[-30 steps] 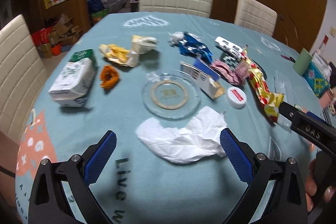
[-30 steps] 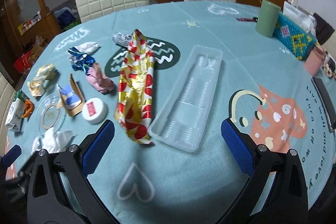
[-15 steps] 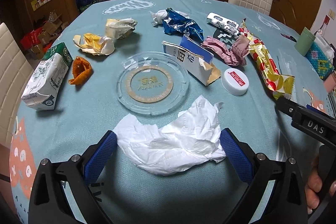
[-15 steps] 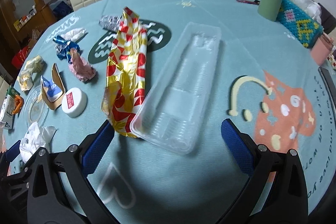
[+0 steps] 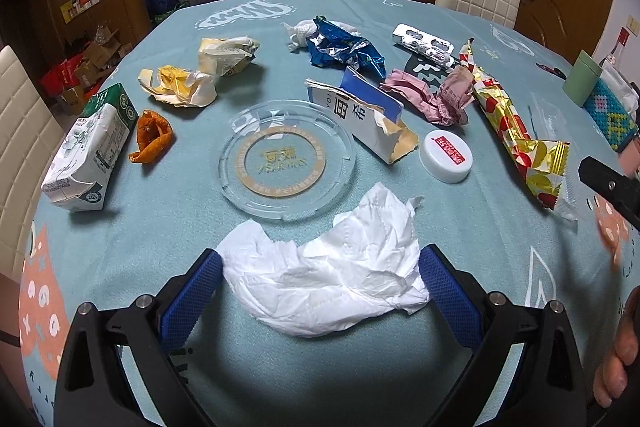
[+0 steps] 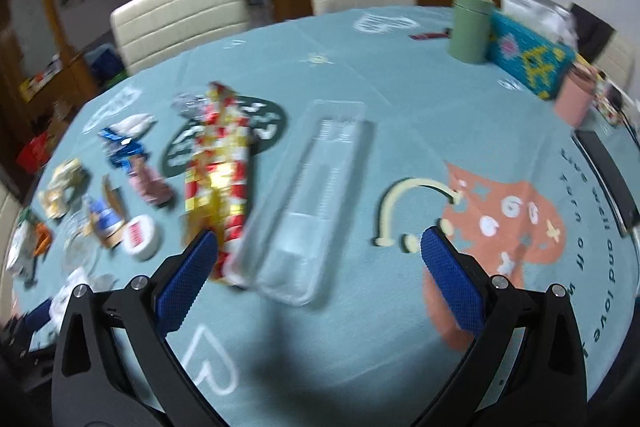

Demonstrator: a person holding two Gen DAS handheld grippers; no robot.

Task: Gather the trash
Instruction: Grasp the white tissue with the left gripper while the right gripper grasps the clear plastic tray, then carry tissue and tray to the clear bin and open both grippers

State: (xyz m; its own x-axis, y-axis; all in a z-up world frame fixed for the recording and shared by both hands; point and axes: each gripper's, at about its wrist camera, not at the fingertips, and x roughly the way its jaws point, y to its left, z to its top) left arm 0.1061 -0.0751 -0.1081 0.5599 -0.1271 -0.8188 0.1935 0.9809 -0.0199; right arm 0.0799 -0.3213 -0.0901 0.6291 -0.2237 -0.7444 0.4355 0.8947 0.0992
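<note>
Trash is spread across a round table (image 5: 168,227) covered in a teal printed cloth. Nearest the left gripper (image 5: 320,281) lies a crumpled white tissue (image 5: 332,267), set between the two blue finger pads, both of which are spread wide and appear to just touch its edges. The jaws are released and nothing is grasped yet.

To take the tissue well, the fingers would best be kept low against the cloth and closed evenly, so that the bulk of the paper is bunched rather than a thin corner pinched. The tissue is light and soft, so it is likely to crumple easily and could slip free if only an edge is caught.

Just beyond the tissue sits a clear glass dish (image 5: 288,195); nothing is seen in it. Around it lie a white bottle cap (image 5: 446,155), a torn blue and white carton (image 5: 364,119), a pink wrapper (image 5: 428,99) and a tissue pack (image 5: 88,151).

The right gripper (image 6: 320,259) is also held wide apart, empty, above a clear plastic tray (image 6: 316,195) that looks empty. A red and gold wrapper (image 6: 220,171) lies just beside the tray, its near end touching the tray's edge. This view is blurred. No bin or bag for the trash is in view.
</note>
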